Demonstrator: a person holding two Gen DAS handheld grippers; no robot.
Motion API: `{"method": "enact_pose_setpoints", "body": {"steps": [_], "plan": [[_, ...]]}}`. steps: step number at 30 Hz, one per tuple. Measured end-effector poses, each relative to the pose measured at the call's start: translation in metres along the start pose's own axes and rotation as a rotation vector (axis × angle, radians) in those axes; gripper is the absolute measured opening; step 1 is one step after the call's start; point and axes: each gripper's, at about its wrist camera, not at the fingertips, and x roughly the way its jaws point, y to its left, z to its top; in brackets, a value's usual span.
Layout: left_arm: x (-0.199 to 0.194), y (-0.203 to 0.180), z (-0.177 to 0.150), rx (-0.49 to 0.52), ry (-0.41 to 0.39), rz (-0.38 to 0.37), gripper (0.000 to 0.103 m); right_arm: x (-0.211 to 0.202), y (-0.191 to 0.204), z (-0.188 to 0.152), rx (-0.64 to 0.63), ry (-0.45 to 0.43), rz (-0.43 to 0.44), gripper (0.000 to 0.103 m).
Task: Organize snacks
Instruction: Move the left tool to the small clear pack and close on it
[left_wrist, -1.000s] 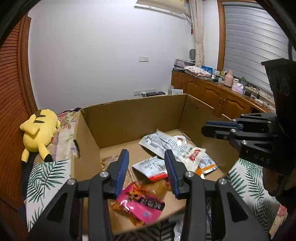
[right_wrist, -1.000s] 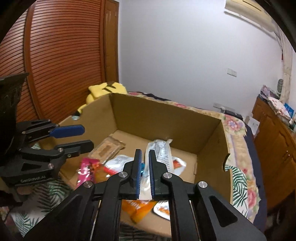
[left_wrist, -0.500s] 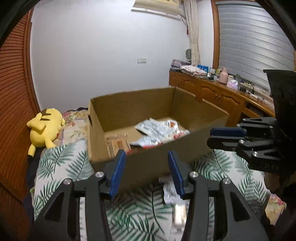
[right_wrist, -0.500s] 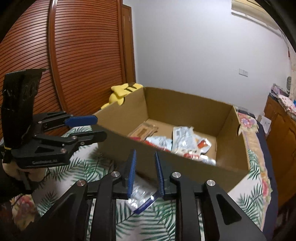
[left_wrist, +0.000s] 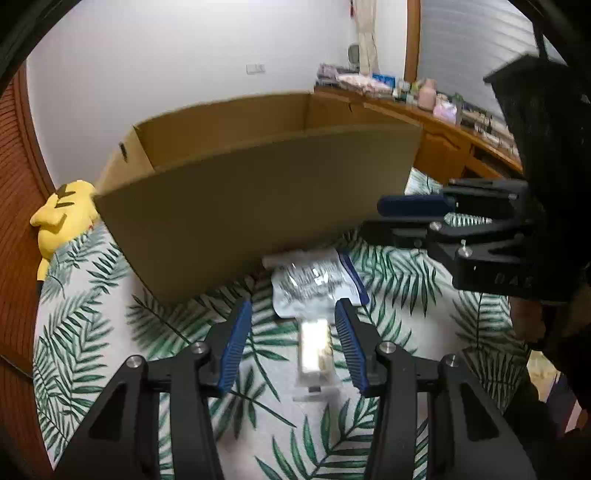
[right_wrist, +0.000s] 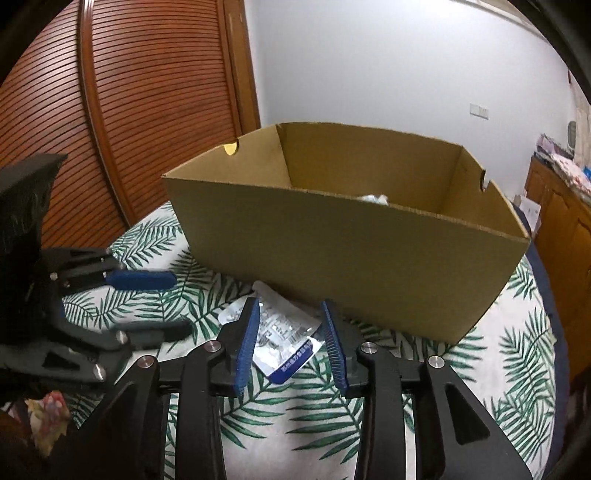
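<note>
A brown cardboard box (left_wrist: 258, 192) (right_wrist: 351, 258) stands on a palm-leaf bedspread (left_wrist: 92, 332); only a bit of white wrapper shows over its near wall. In front of it lie a silver snack packet with a blue edge (left_wrist: 314, 284) (right_wrist: 280, 332) and a small clear-wrapped biscuit pack (left_wrist: 314, 350). My left gripper (left_wrist: 293, 347) (right_wrist: 162, 306) is open, and the biscuit pack lies between its fingers, untouched. My right gripper (right_wrist: 291, 343) (left_wrist: 399, 219) hovers over the silver packet with its jaws opening; the pads do not press on it.
A yellow plush toy (left_wrist: 62, 218) lies left of the box by a louvred wooden door (right_wrist: 129, 110). A wooden counter (left_wrist: 461, 122) crowded with small items runs along the right wall. The bedspread continues toward me.
Both grippers have pulled back from over the box and sunk toward the bedspread in front of it. The right jaws went from shut to open. The box's contents have dropped out of sight.
</note>
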Motion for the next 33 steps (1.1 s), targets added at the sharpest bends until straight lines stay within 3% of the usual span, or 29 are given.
{"method": "enact_pose_setpoints", "body": {"steps": [5, 15, 17, 19, 23, 33], "plan": [[0.014, -0.010, -0.004, 0.007, 0.068, -0.003, 0.047, 0.004, 0.002, -0.007, 0.001, 0.004, 0.005, 0.039], [0.034, -0.019, -0.010, -0.015, 0.148, -0.015, 0.034, 0.008, 0.000, -0.011, 0.010, 0.019, 0.030, 0.047], [0.035, -0.022, -0.009, -0.014, 0.141, -0.001, 0.032, 0.009, 0.000, -0.012, 0.011, 0.024, 0.037, 0.049], [0.033, -0.022, -0.009, -0.018, 0.142, 0.003, 0.021, 0.012, 0.002, -0.012, -0.003, 0.030, 0.039, 0.051], [0.028, -0.014, -0.012, -0.033, 0.133, 0.017, 0.019, 0.022, 0.006, -0.013, -0.033, 0.054, 0.041, 0.058], [-0.012, 0.014, -0.031, -0.150, 0.041, 0.030, 0.019, 0.059, 0.014, -0.009, -0.089, 0.136, 0.090, 0.066]]}}
